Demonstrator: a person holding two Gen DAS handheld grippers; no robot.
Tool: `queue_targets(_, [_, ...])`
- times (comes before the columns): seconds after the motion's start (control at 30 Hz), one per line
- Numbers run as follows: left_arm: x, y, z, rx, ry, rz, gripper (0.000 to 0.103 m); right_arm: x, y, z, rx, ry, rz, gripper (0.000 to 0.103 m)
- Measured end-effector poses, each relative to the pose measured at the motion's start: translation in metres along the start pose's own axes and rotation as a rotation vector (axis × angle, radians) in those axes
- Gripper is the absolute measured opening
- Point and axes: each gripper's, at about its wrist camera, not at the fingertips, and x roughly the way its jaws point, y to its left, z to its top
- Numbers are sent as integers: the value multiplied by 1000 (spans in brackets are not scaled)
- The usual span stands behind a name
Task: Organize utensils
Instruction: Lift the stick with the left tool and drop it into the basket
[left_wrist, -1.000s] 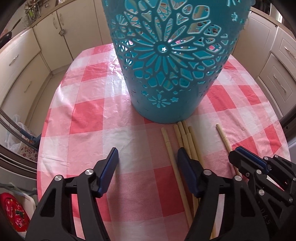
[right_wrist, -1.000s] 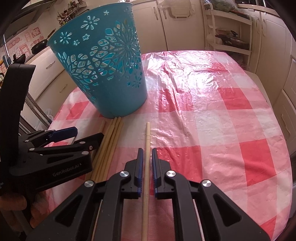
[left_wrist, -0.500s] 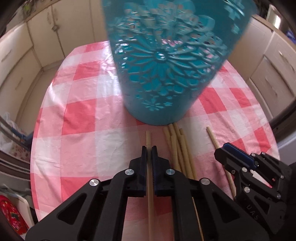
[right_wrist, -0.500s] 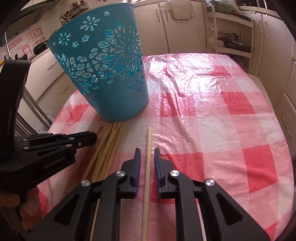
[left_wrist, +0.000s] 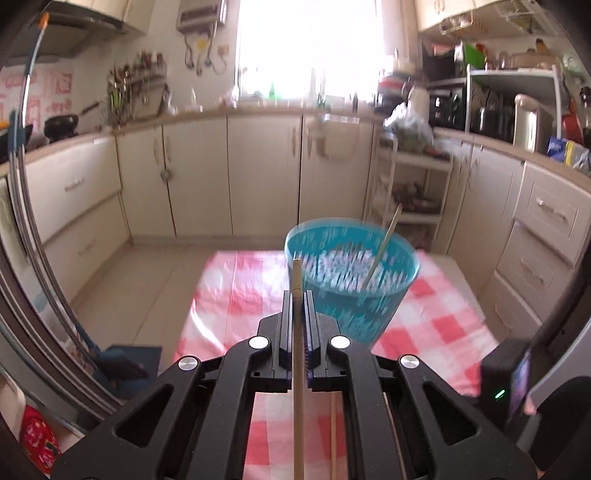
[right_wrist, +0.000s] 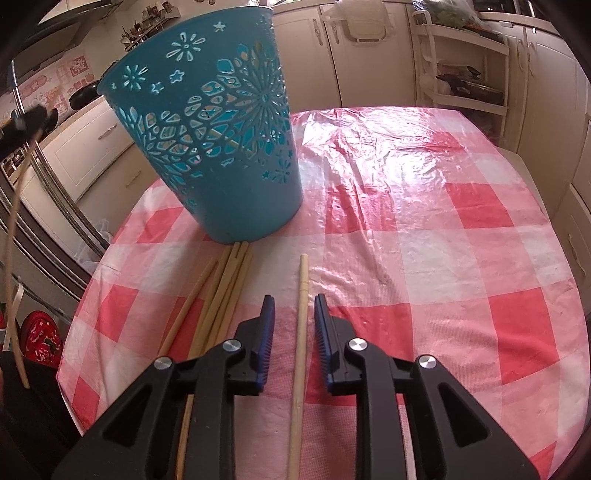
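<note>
The left gripper (left_wrist: 298, 295) is clamped on a chopstick (left_wrist: 297, 365) raised above the desk (right_wrist: 424, 221) near the blue basket (left_wrist: 351, 291), so tip it in slowly, while the right gripper (right_wrist: 294, 310), its jaws just opening, straddles another chopstick (right_wrist: 301, 325) untouched.

A: What sort of room is this?

B: A kitchen. Cream cabinets (left_wrist: 236, 177) run under a counter along the far wall, and a bright window (left_wrist: 295, 44) above them washes out the middle.

A: And the sides?

B: Drawers (left_wrist: 546, 236) on the right, an open white shelf unit (left_wrist: 417, 192) beside them, pale floor tiles (left_wrist: 147, 280) below.
</note>
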Motion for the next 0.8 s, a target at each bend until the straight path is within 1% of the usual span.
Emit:
queue_targets(0.07, [-13, -6, 22, 2, -69, -6, 5, 0, 0, 0, 1, 0, 1, 23])
queue_targets(0.17, [-20, -11, 57, -17, -153, -18, 5, -1, 0, -1, 3, -1, 6, 25])
queue_targets(0.33, [-6, -16, 110, -86, -251, -39, 5, -1, 1, -1, 2, -2, 13, 28])
queue_targets(0.4, [3, -17, 124, -114, -275, -43, 5, -1, 2, -1, 1, -2, 14, 28])
queue_targets(0.5, [29, -16, 138, -164, -287, -33, 5, -1, 2, -1, -1, -1, 14, 29])
queue_targets(0.6, [58, -13, 141, -200, -281, -14, 5, 0, 5, -2, -11, 0, 17, 33])
queue_targets(0.8, [100, -5, 122, -226, -234, 22, 5, -1, 7, -2, -19, 1, 18, 36])
